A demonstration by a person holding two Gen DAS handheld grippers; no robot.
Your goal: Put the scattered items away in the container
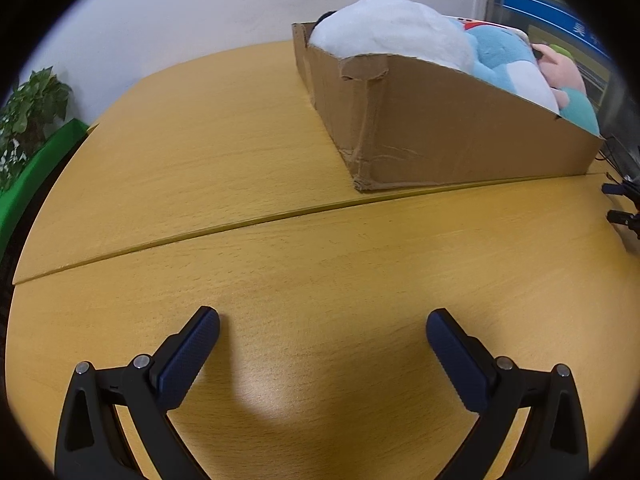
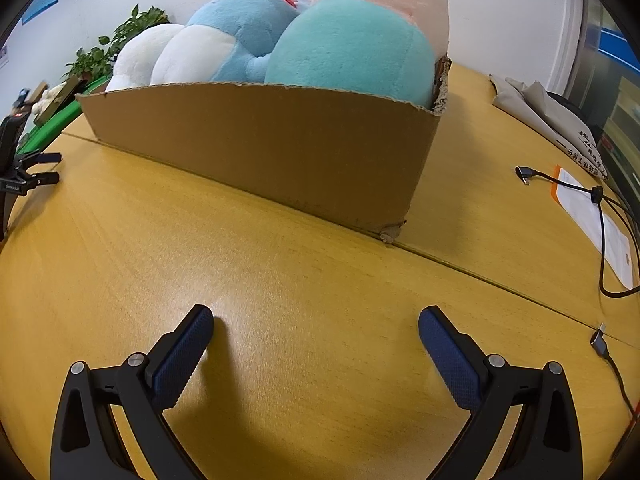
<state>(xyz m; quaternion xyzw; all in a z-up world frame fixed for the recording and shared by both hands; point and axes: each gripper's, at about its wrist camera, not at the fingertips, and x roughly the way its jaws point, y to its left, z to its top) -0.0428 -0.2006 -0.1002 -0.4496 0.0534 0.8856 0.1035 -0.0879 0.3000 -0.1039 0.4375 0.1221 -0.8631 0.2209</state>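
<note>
The open brown cardboard box [image 1: 460,136] stands on the yellow wooden desk [image 1: 240,168], filled with soft plush toys [image 2: 304,36]. The left tool [image 1: 323,330] and right tool [image 2: 316,328] are spread wide, empty, low over the desk, box ahead of each.

Bare table [image 1: 280,280] lies between and ahead of both sets of spread jaws. Beyond them the cardboard box [image 2: 260,148], heaped with plush toys [image 2: 348,48], blocks the way. Right of the right jaws, cables [image 2: 600,216] and paper [image 2: 592,216] lie.
</note>
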